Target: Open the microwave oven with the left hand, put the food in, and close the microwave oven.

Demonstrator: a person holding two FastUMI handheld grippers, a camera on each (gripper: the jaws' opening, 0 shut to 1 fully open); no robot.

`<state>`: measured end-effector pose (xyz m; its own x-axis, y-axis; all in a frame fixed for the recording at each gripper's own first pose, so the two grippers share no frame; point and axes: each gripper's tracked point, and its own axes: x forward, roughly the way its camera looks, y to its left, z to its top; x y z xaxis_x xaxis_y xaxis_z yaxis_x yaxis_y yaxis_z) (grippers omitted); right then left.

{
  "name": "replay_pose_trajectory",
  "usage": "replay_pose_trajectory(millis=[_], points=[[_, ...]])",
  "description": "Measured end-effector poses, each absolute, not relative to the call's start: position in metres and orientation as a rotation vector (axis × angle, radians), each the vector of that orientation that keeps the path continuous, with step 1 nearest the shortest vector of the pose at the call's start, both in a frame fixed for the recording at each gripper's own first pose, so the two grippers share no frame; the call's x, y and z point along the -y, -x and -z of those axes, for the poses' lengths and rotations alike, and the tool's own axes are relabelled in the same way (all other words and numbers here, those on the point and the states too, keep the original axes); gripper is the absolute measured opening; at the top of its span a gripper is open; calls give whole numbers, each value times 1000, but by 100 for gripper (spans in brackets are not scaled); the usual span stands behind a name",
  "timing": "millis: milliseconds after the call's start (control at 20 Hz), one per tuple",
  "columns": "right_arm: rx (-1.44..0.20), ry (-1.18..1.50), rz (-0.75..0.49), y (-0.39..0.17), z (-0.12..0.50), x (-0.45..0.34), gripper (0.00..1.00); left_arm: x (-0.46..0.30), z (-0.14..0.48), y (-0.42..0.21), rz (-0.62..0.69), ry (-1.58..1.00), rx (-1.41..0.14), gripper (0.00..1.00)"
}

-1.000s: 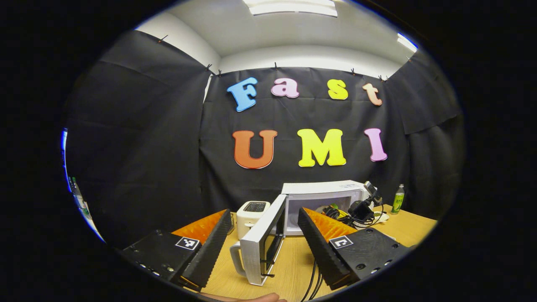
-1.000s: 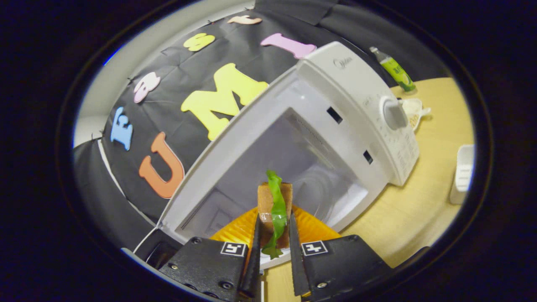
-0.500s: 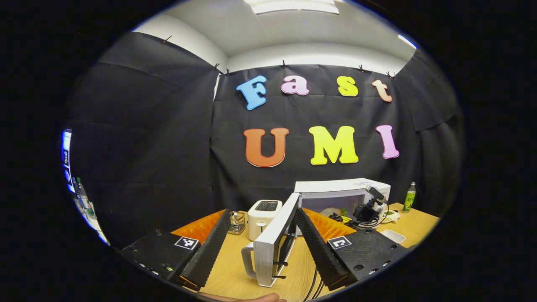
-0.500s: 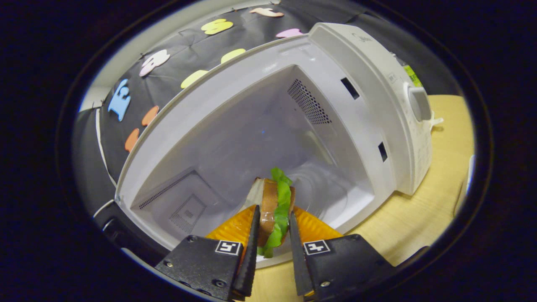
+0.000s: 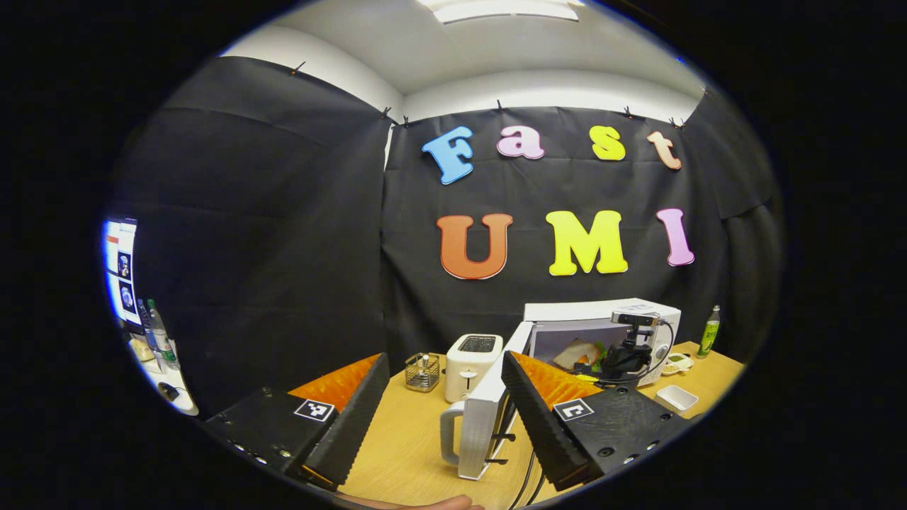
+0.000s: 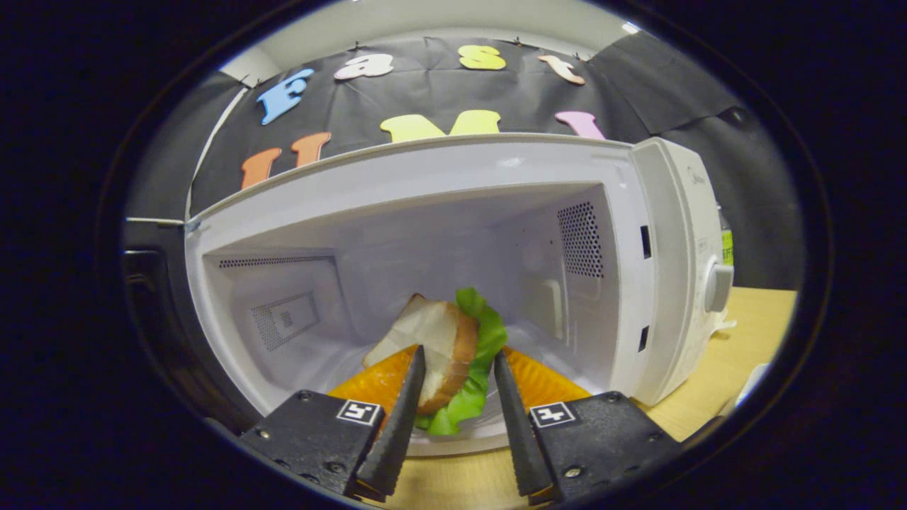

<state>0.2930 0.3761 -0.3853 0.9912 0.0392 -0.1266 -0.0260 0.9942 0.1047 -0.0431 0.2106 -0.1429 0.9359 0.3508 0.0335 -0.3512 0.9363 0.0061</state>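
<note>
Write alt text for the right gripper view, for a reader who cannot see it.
The right gripper holds a sandwich with lettuce inside the open white microwave. The microwave stands on a wooden table, its dial at the right.

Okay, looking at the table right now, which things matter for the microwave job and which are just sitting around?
Part of the job:
- microwave oven, door swung open
- sandwich, inside the cavity between the right gripper fingers
- left gripper, open near the door

Just lying about:
- toaster
- wire basket
- green bottle
- small white tray
</note>
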Motion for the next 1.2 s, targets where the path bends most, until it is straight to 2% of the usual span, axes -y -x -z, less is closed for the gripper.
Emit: replay_pose_trajectory(millis=[150, 250, 300, 350, 550, 600, 700, 750, 800, 850, 900, 950, 1000, 1050, 1100, 1200], points=[[-129, -49, -7, -288, 384, -373, 75, -223, 146, 56, -386, 0, 30, 96], [-122, -25, -26, -279, 382, -374, 96, -228, 150, 61, -380, 19, 28, 96], [-120, -18, -50, -273, 381, -376, 99, -234, 153, 63, -384, 21, 21, 96], [-114, -18, -74, -265, 377, -378, 94, -242, 157, 65, -397, 22, 12, 96], [-83, -34, -145, -230, 363, -371, 93, -268, 166, 68, -413, 11, -3, 96], [-78, -30, -162, -222, 360, -369, 93, -270, 166, 66, -398, 11, 3, 84], [-86, -20, -254, -206, 351, -376, 94, -272, 168, 62, -350, 17, 20, 82], [-91, -35, -284, -197, 344, -375, 94, -275, 173, 59, -334, 24, 14, 90], [-94, -46, -310, -189, 339, -373, 94, -282, 178, 57, -333, 30, 9, 84], [-98, -50, -328, -179, 332, -369, 99, -287, 184, 54, -330, 33, -1, 79], [-88, -47, -343, -172, 325, -364, 99, -292, 187, 52, -330, 31, -5, 71], [-81, -44, -373, -166, 318, -362, 99, -296, 190, 51, -332, 24, -16, 67], [-101, -40, -396, -160, 317, -360, 98, -304, 193, 49, -341, 14, -15, 43], [-121, -32, -408, -153, 314, -353, 99, -310, 196, 46, -346, 11, -25, 29], [-130, -35, -418, -147, 306, -347, 99, -311, 201, 41, -328, 14, -34, 19], [-114, -23, -424, -128, 283, -330, 99, -305, 210, 36, -276, 20, -56, 4]])
